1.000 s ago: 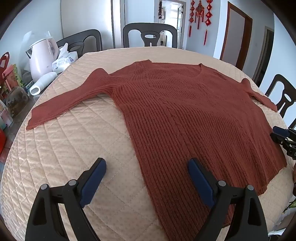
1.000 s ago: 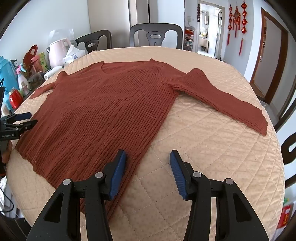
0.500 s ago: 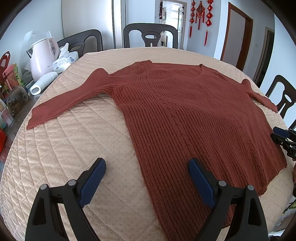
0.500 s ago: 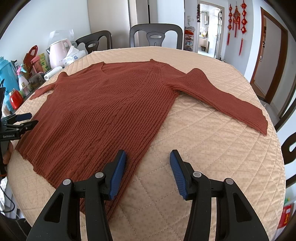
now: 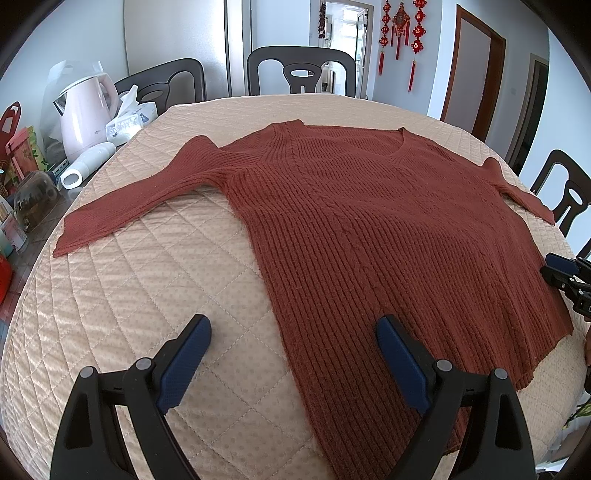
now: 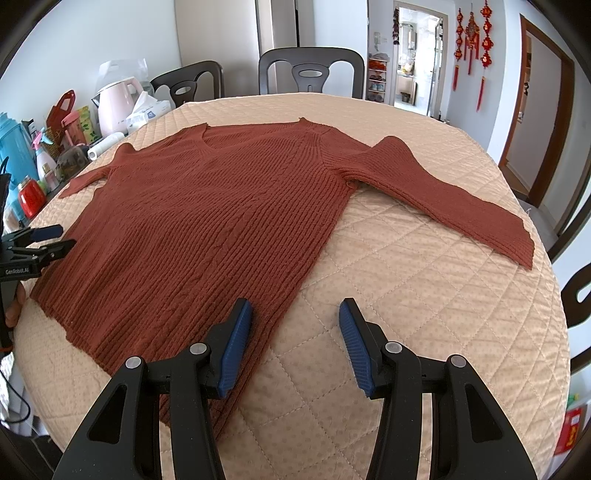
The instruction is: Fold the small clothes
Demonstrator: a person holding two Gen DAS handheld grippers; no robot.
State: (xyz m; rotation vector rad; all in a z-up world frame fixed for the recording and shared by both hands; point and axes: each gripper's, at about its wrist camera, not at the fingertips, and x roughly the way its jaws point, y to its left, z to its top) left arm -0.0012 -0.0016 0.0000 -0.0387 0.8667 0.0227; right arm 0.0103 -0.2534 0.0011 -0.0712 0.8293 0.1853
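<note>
I am working in a home dining room: a round quilt-covered table ringed by dark dining chairs, a pink kettle beside it, red hanging ornaments by interior doorways.

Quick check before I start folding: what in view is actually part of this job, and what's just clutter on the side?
Part of the job:
- rust-red knit sweater, spread flat
- quilted table cover under it
- left gripper, open
- right gripper, open

Just lying about:
- pink kettle
- tissue pack
- white roller
- red jar
- chairs
</note>
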